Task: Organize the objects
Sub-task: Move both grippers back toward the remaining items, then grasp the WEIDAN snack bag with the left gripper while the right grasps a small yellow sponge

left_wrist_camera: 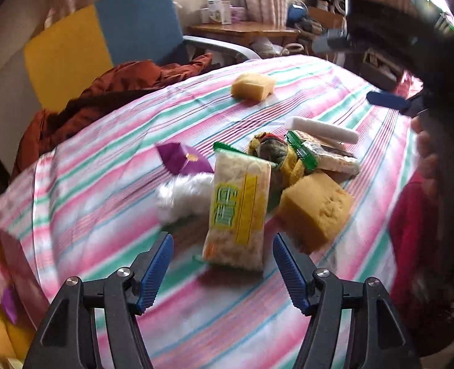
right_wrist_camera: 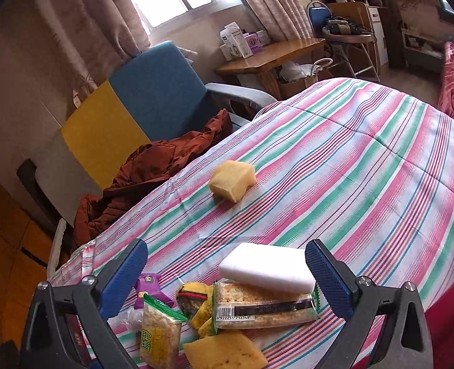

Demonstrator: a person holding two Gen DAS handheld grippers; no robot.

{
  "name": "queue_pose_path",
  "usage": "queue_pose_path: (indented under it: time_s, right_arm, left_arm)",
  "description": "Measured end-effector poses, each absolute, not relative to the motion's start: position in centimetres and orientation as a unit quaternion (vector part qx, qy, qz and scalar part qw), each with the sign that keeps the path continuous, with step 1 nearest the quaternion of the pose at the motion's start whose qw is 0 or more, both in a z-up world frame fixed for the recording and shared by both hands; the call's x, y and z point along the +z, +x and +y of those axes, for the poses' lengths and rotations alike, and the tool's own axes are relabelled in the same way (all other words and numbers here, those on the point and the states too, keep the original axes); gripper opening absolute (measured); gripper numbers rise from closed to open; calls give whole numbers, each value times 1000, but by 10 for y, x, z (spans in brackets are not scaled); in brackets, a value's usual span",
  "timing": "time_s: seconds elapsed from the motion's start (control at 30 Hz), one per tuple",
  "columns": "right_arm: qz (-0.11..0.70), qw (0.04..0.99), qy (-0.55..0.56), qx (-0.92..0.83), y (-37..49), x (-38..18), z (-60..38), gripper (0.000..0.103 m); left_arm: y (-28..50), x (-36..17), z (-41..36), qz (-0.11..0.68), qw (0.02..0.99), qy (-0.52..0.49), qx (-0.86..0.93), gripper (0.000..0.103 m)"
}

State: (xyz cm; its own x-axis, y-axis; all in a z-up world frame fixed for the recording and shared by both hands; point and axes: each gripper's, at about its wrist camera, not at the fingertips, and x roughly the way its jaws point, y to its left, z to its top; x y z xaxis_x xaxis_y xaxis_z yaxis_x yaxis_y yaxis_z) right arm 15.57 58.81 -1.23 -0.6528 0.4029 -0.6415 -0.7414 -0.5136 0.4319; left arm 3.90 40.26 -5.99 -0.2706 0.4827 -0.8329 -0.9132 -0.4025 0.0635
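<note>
While hovering, left gripper parted (snack packet between, untouched) | right gripper released, empty

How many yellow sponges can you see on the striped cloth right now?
2. One yellow sponge lies at the near edge of the pile, beside the yellow snack packet. The other sponge sits alone farther back, toward the blue chair. More may be hidden under the pile.

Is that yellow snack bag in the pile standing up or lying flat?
Propped up, tilted. The yellow snack bag rises on its lower end from the striped cloth, its top leaning into the pile by the sponge.
</note>
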Motion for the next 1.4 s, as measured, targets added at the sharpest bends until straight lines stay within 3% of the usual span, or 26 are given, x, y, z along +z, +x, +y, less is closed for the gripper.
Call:
queue_pose_path:
  time_s: [0.3,0.33,0.37,0.77,0.9,1.1,1.4]
  right_arm:
    - [368,338,-237,833,157,-15,593,103]
    - [369,338,-237,833,157,-15,593,103]
    - [370,337,-237,833,157,-15,593,103]
    - [355,336,-269,830,146,-23,591,103]
    - [349,341,-278,827,144,-25,590,103]
    - [338,349,-295,823,139,-30,589,103]
    - [327,336,-322,823,130,-30,588,103]
  left_arm:
    - [38,-83,437,313,466,-386,732,68]
    - [37,-86,440,311,470,-387,730,62]
    - [35,-89,442,309,469,-392,729,44]
    - [29,-75,347,193,462,-455,737,44]
    - [25,-92,325,201,416,-481,745,44]
    - [29,-99,335,227,407,-440,768,44]
    - [15,-102,332,182,416,-453,767,44]
